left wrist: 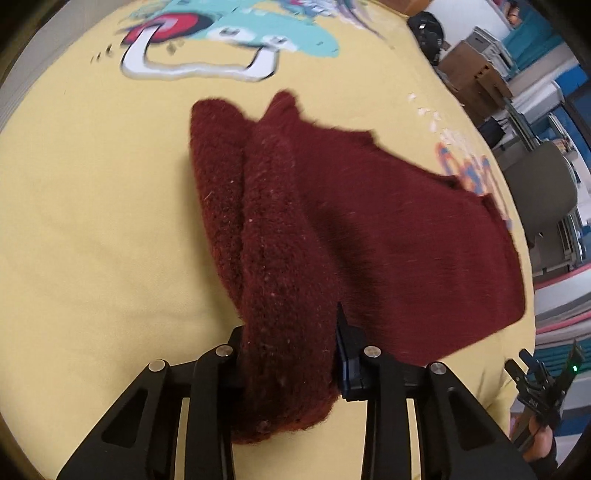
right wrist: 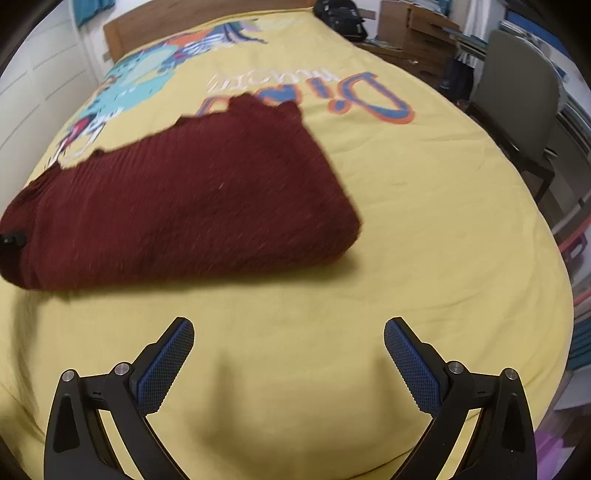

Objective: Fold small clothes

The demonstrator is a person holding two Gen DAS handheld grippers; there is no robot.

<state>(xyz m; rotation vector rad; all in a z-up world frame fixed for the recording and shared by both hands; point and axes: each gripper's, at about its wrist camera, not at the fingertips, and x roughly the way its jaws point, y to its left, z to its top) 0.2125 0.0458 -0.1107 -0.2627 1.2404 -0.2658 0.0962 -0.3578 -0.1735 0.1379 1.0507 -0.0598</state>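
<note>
Both views are evenly lit by soft indoor light, with no glare. The maroon garment (right wrist: 177, 206) throws a soft shadow on the yellow bed cover (right wrist: 424, 229) toward 6 o'clock. Motion blur smears the printed picture at 12 o'clock. Fisheye distortion bends the edges, and the corners are black.

A yellow bedsheet (right wrist: 424, 221) with a turquoise cartoon print (right wrist: 136, 88) and orange lettering (right wrist: 373, 92) covers the bed. Beyond its far right corner stand cardboard boxes (right wrist: 413, 33), a black bag (right wrist: 341, 16) and a grey chair (right wrist: 517, 96).
</note>
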